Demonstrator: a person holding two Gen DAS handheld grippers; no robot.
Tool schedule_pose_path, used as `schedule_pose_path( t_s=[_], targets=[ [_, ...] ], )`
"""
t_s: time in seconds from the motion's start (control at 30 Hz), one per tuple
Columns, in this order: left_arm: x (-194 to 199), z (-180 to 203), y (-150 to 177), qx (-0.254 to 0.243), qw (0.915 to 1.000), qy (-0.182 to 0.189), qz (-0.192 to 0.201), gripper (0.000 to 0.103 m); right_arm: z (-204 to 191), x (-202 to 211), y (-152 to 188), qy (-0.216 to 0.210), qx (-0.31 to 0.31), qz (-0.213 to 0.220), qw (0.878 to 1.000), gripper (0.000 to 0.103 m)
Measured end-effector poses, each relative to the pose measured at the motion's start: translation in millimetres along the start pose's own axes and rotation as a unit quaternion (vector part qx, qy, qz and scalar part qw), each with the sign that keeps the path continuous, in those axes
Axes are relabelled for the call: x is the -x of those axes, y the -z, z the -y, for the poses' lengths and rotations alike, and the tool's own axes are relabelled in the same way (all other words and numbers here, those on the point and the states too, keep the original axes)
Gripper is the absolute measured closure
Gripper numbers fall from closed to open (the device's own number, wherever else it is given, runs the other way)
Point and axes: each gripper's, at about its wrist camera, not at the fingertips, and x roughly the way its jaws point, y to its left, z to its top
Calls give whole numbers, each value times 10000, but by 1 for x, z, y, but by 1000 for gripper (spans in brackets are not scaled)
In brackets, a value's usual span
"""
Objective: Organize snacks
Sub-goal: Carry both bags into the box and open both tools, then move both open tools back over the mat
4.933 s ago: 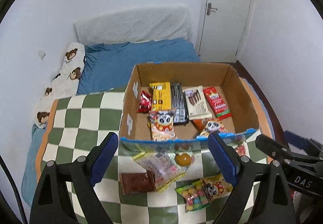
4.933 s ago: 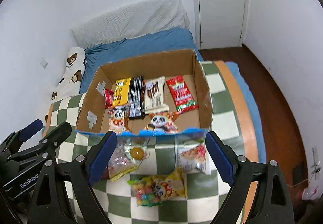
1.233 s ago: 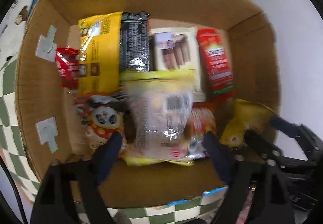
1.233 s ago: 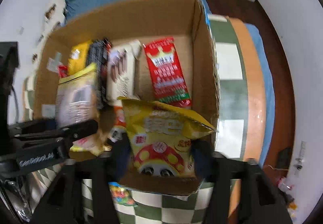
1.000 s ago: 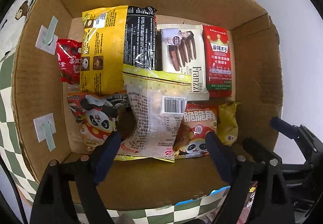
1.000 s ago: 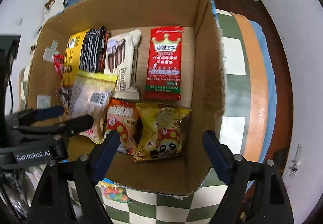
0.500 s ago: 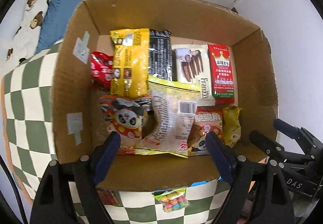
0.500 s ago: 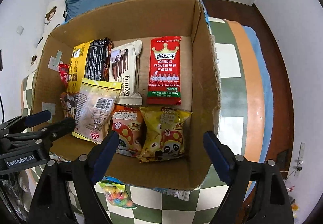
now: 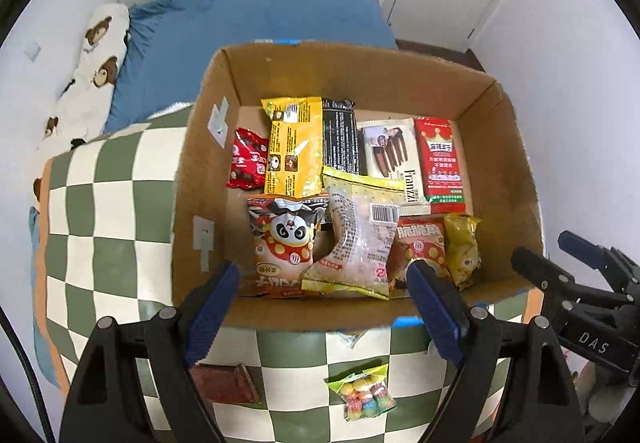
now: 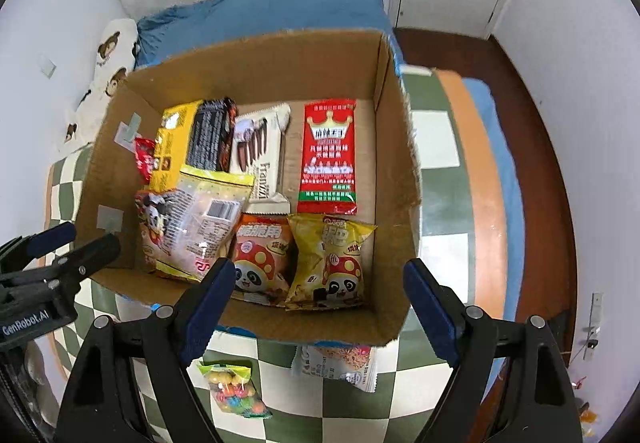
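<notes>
On the checked blanket (image 9: 100,211) of the bed, three snacks lie outside the cardboard box (image 9: 200,171), and each has its own way to go wrong. Farthest left, the flat brown packet (image 9: 224,383) sits just beside the left tool's (image 9: 324,303) near finger, so it is half hidden; a blind reach may pin it against the soft blanket instead of lifting it. The left tool hangs spread and empty. In the middle, the small candy bag (image 9: 362,389) lies apart from the box and looks slick and lumpy, so a pinch on its corner could let it slip. Further right, the pale packet (image 10: 336,361) is tucked partly under the box's front edge; pulling it out may drag the box. The right tool (image 10: 316,295) is likewise spread and empty. Inside, the clear-backed bag (image 9: 356,239) already rests on its neighbours, so further drops may pile up untidily.
</notes>
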Motion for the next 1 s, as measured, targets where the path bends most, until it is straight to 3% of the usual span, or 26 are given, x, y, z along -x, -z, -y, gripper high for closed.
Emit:
schedule_pose_path(
  t_s=[0.23, 0.57, 0.77, 1.0],
  targets=[
    [42, -1, 38, -57, 9971, -260, 710, 17, -6, 42, 29, 35, 86, 608, 9981, 15],
    [105, 4, 88, -176, 9855, -478, 1616, 17, -10, 109, 82, 102, 87, 1542, 9879, 15],
    [136, 10, 105, -197, 9790, -449, 1978, 17, -16, 147, 113, 22, 84, 1961, 9805, 15],
    [155, 14, 118, -174, 9765, -314, 2127, 17, -15, 183, 135, -23, 31, 2317, 9728, 15]
  ],
)
